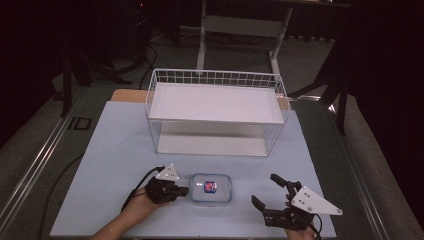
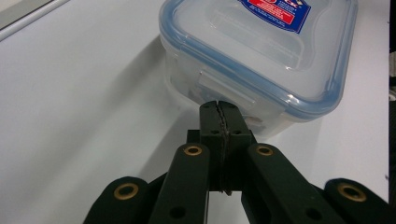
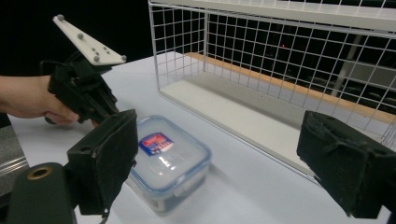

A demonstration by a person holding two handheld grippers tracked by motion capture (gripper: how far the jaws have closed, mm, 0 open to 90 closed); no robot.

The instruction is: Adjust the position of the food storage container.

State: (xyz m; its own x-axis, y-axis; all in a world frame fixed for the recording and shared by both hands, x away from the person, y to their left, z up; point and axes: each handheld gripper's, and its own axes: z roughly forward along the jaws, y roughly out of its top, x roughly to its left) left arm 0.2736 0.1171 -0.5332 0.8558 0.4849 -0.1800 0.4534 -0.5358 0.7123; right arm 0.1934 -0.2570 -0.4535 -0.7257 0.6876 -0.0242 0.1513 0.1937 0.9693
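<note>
A clear plastic box [image 1: 211, 188] with a blue-rimmed snap lid and a red and blue label lies near the table's front edge. My left gripper [image 1: 185, 190] is shut with nothing between its jaws. Its tips [image 2: 218, 106] rest against the box [image 2: 261, 51] at the side wall, just under a lid flap. To the right of the box my right gripper [image 1: 264, 189] stands wide open and apart from it. The box [image 3: 168, 158] lies beyond the left pad [image 3: 109, 158], not between the jaws of my right gripper [image 3: 229, 163].
A white wire basket [image 1: 216, 111] with a flat white shelf on top stands behind the box at mid table, and its mesh side [image 3: 280, 70] is close ahead of my right gripper. The pale tabletop [image 1: 100, 150] has free room on the left. Cables trail off the front edge.
</note>
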